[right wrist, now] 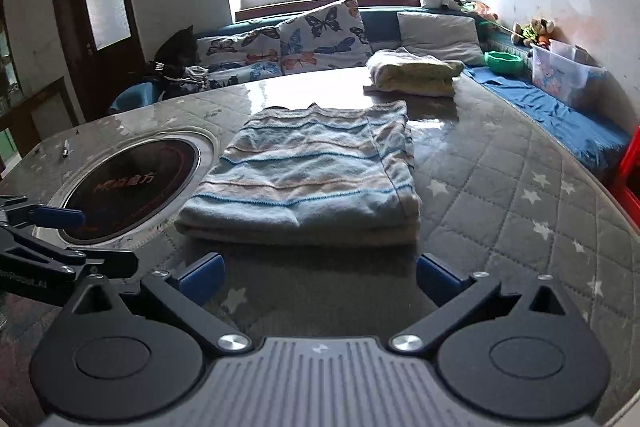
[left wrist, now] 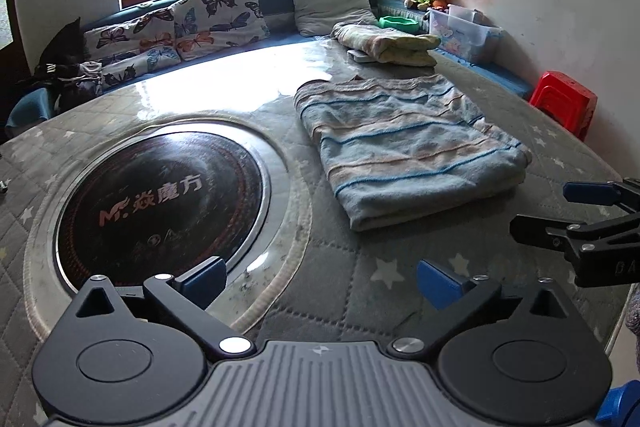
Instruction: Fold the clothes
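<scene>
Striped towel [right wrist: 308, 179]: folded in layers, flat on the quilted table cover [right wrist: 500, 195], beside the induction hob [left wrist: 160, 203].
Left gripper [left wrist: 320, 279]: jaws wide apart, empty — short of the cloth.
Right gripper [right wrist: 318, 273]: wide open, empty, just before the near folded edge.
Handling: soft, limp, light — likely slumps; pinch both near corners through all layers.

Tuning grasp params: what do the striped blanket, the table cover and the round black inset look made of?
Striped blanket: soft napped fleece or terry, matte; fuzzy pile, limp rounded folds.
Table cover: quilted star-print fabric, apparently under clear plastic film or glass; stitched diamonds, yet glossy window glare on top.
Round black inset: looks like glass-ceramic cooktop, glossy with printed logo, inside a metal-looking ring.
</scene>
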Action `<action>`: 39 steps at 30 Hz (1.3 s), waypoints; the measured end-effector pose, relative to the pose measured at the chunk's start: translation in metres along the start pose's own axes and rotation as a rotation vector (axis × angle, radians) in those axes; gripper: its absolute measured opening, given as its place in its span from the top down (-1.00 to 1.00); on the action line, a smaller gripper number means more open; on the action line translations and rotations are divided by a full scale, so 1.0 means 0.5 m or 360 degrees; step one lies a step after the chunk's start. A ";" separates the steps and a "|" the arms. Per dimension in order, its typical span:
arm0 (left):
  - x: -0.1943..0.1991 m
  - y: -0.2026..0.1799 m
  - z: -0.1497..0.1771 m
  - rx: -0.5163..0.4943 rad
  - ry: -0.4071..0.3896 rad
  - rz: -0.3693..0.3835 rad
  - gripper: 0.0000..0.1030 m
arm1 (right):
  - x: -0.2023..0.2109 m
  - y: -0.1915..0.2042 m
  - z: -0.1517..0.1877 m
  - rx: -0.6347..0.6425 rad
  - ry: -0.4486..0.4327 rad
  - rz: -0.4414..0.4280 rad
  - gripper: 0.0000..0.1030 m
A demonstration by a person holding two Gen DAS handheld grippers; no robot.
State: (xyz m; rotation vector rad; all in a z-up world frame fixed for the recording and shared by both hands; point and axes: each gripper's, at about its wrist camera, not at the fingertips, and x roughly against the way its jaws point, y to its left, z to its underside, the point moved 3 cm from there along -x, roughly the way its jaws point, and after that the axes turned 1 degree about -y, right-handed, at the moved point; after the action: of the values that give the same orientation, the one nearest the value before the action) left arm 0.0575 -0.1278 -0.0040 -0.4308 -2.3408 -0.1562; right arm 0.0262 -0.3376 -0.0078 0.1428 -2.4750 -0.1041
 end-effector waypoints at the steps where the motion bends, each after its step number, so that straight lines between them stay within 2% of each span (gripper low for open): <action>1: 0.001 0.000 0.003 -0.0003 0.0005 -0.0006 -1.00 | 0.000 0.001 0.003 -0.0004 0.0004 0.0005 -1.00; 39: 0.039 -0.020 0.070 -0.0022 0.0009 -0.0083 -1.00 | 0.019 0.050 0.043 -0.0006 0.0024 0.0058 -1.00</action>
State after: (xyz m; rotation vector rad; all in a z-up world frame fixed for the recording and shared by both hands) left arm 0.0180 -0.1236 -0.0154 -0.3757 -2.3481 -0.1987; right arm 0.0038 -0.3130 -0.0163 0.0964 -2.4610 -0.0918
